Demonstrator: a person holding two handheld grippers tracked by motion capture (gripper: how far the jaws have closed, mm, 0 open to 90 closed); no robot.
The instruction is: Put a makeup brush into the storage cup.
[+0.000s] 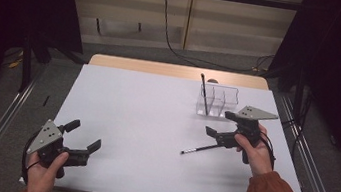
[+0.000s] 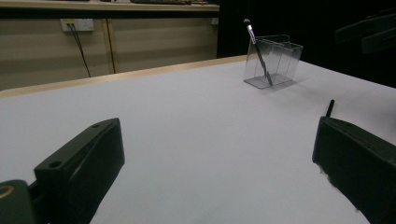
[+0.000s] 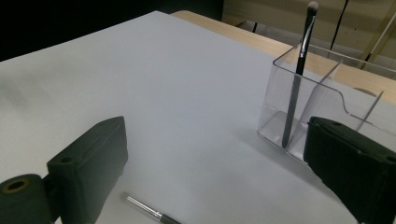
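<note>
Clear acrylic organizer (image 1: 218, 101) is standing near the table's (image 1: 142, 137) far edge; I'm hovering the right gripper (image 1: 220, 124), wide open and empty, just before it, over a loose brush (image 1: 200, 149); the left gripper (image 1: 86, 136) is idling open, empty, far off.

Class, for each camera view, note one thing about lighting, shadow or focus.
High view: white table brightly lit, surroundings dark, right gripper casting faint shadow. Left gripper view: near black jaws soft, clear plastic organiser sharper. Right gripper view: glare on the organiser's walls, thin silver-handled brush on the table slightly blurred.
</note>
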